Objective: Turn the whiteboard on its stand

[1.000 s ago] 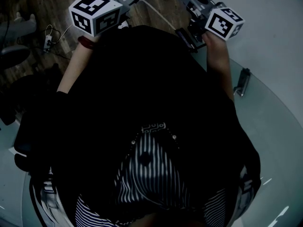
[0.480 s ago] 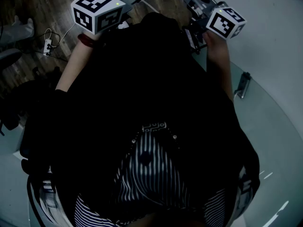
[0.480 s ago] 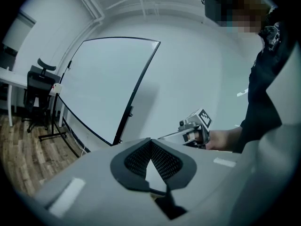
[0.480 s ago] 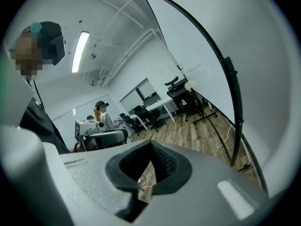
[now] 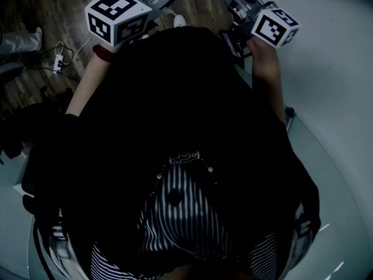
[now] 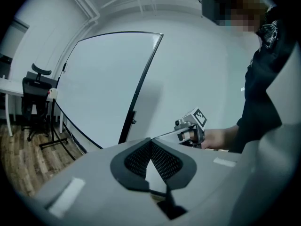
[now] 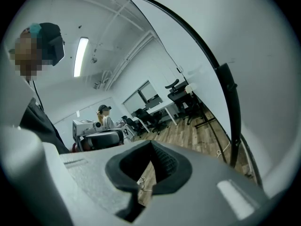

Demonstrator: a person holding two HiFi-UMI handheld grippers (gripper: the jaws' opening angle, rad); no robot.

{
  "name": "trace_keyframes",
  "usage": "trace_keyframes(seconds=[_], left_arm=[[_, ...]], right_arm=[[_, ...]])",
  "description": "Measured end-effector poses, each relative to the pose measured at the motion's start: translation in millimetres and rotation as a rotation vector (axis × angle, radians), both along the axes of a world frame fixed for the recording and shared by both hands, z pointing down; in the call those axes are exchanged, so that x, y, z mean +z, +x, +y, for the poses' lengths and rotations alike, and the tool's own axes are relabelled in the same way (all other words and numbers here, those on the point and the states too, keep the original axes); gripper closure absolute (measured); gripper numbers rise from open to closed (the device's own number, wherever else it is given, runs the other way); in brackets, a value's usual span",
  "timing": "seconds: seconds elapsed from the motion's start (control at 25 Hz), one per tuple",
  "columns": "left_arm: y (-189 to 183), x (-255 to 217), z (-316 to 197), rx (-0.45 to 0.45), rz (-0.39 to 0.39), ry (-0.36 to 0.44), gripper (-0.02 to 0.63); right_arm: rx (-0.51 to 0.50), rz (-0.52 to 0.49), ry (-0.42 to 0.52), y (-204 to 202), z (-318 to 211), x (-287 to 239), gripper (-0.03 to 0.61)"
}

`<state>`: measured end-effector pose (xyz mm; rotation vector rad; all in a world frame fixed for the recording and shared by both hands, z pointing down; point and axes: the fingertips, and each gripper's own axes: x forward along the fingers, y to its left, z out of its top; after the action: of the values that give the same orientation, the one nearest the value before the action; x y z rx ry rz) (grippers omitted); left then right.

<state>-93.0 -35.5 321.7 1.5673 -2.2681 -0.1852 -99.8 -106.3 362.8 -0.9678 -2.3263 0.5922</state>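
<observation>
The whiteboard (image 6: pixel 103 79) is a large white panel in a thin black frame, standing ahead and left in the left gripper view. In the right gripper view its face (image 7: pixel 268 60) fills the right side, with a black stand post (image 7: pixel 230 107) on the rim. In the head view it is the pale surface (image 5: pixel 332 69) at the right. My left gripper (image 6: pixel 150 141) is shut, pads meeting, with nothing seen between them. My right gripper (image 7: pixel 151 144) is shut too, with only floor showing past its pads. Both marker cubes (image 5: pixel 116 16) (image 5: pixel 275 28) are held out ahead of the person's dark torso.
The stand's black foot (image 6: pixel 56 142) rests on wood floor. An office chair and desk (image 6: pixel 33 93) are at the far left. Desks and chairs (image 7: pixel 155 109) and a seated person (image 7: pixel 103 113) fill the room's back. A cable (image 5: pixel 58 57) lies on the floor.
In the head view the black clip on the board's rim at the right has slid behind the person's sleeve. Both grippers stay in about the same place, still shut.
</observation>
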Motion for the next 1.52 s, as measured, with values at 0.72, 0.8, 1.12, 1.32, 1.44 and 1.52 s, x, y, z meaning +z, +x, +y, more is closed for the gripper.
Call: trace_keyframes(seconds=[0.72, 0.8, 1.12, 1.32, 1.44, 1.52], left_arm=[[-20.8, -11.9, 11.7, -0.166, -0.018, -0.001, 0.614], [-20.3, -10.0, 10.7, -0.188, -0.01, -0.002, 0.614], [-8.7, -11.3, 9.3, -0.223, 0.036, 0.005, 0.614], [-12.7, -10.8, 12.4, -0.217, 0.025, -0.004, 0.614], [-16.6, -13.2, 10.5, -0.216, 0.016, 0.003, 0.614], [-19.4, -15.3, 6.7, -0.209, 0.012, 0.008, 0.614]], right_arm=[[-0.139, -0.028, -0.015, -33.1, 7.0, -8.8, 0.577], [-0.146, -0.033, -0.02, -33.8, 4.3, -12.9, 0.577], [-0.101, -0.053, 0.022, -42.9, -7.8, -21.3, 0.577], [-0.02, -0.074, 0.035, -55.6, -19.8, -19.9, 0.574], [0.021, -0.083, 0.058, -62.9, -28.1, -18.9, 0.512], [0.041, -0.095, 0.09, -68.3, -33.6, -19.5, 0.475]])
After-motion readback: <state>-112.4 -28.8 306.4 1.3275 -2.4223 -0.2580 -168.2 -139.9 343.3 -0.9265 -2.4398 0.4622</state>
